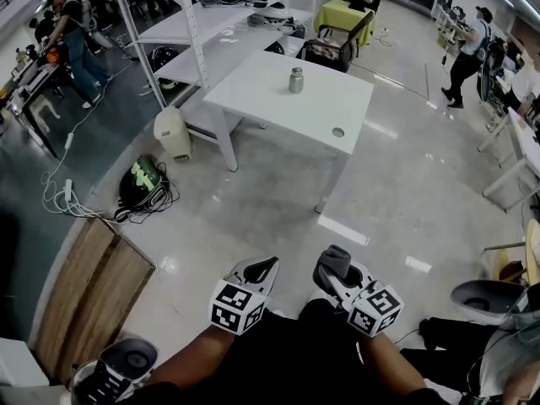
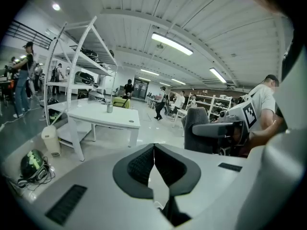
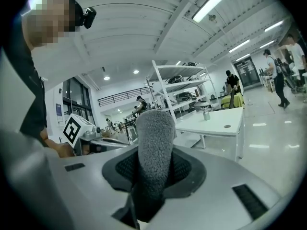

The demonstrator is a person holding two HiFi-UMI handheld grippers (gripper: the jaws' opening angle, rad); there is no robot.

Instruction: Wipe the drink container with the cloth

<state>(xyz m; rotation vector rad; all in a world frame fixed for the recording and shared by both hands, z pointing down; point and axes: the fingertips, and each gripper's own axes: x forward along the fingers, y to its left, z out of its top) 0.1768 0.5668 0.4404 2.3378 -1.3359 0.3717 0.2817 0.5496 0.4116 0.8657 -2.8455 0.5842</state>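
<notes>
A small metal drink container stands upright on a white table well ahead of me; it also shows far off as the container in the left gripper view and the container in the right gripper view. My right gripper is shut on a folded grey cloth, which sticks up between its jaws; the cloth also shows in the head view. My left gripper is shut with nothing in it. Both are held close to my body, far from the table.
A glossy floor lies between me and the table. A white shelving rack stands at the table's left, with a white jug and a helmet with cables on the floor. A chair stands behind the table. Several people stand farther off.
</notes>
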